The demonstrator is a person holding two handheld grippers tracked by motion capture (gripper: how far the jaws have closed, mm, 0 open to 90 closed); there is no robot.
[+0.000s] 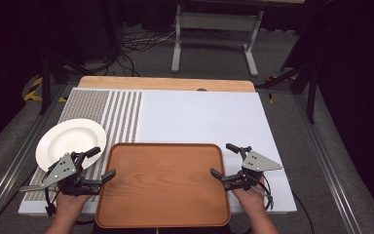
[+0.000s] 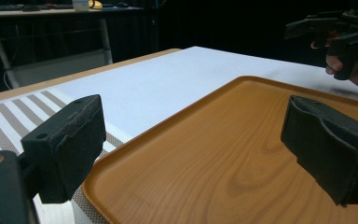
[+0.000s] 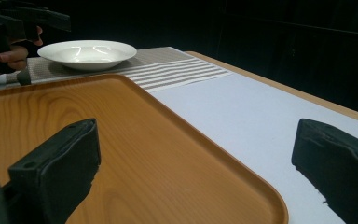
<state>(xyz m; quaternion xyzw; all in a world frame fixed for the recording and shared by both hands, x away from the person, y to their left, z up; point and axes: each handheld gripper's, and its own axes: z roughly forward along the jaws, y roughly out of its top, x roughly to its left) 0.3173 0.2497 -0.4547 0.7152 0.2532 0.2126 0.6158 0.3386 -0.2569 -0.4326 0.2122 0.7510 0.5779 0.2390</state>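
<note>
Wooden tray [image 1: 163, 183] flat on the white mat [image 1: 199, 117], at the near edge, between both grippers. Left gripper [image 1: 100, 165] at the tray's left rim, jaws wide, gripping nothing. Right gripper [image 1: 224, 160] at the right rim, jaws likewise wide and empty. White plate [image 1: 70, 141] on the striped strip, just beyond the left gripper.

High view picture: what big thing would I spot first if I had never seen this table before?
Most likely the big wooden tray, lying empty at the near edge of the white table mat. Next comes the white plate, also empty, on the striped part of the mat to the tray's left. A left gripper and a right gripper, each held in a hand, sit open at either side of the tray.
</note>
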